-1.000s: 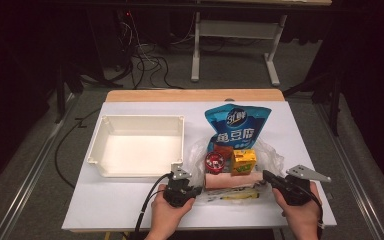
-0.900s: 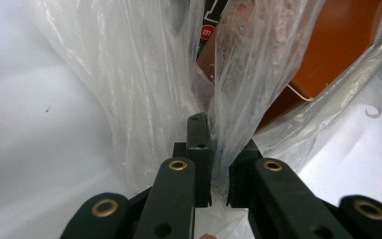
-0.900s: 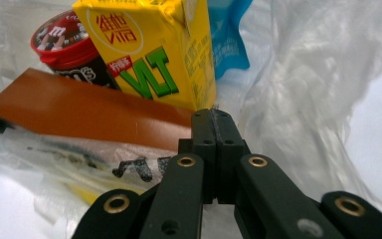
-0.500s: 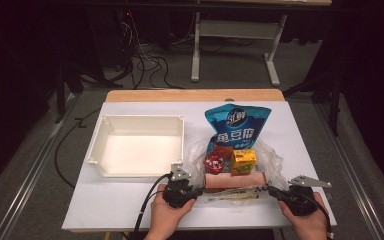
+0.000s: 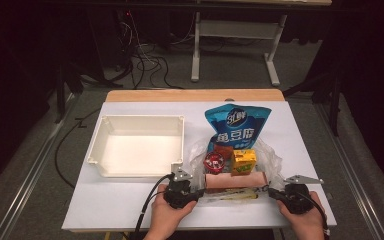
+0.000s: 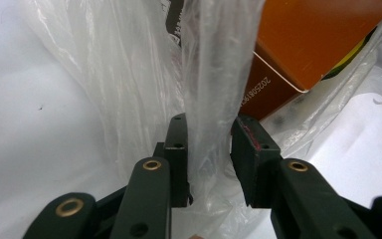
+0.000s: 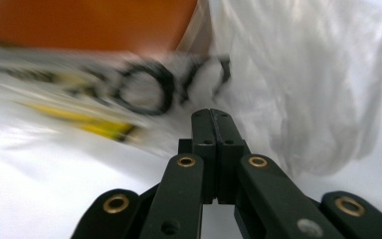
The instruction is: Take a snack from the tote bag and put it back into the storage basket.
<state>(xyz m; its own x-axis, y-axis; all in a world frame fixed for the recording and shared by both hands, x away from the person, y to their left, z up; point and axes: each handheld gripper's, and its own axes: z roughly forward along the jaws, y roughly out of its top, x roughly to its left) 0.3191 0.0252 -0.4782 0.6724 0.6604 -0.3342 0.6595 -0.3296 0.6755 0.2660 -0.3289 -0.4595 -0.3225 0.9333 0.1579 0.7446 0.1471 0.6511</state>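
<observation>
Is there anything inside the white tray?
No, the white tray is bare inside; the snacks lie on the clear plastic bag beside it.

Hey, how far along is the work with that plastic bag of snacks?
Early, it seems. Done: nothing lies in the white bin. In hand: the left gripper has just been opening its jaws, with film of the plastic bag between them; the right gripper is shut at the bag's edge. Left: the blue pouch, yellow box and orange box lie at the bag.
</observation>
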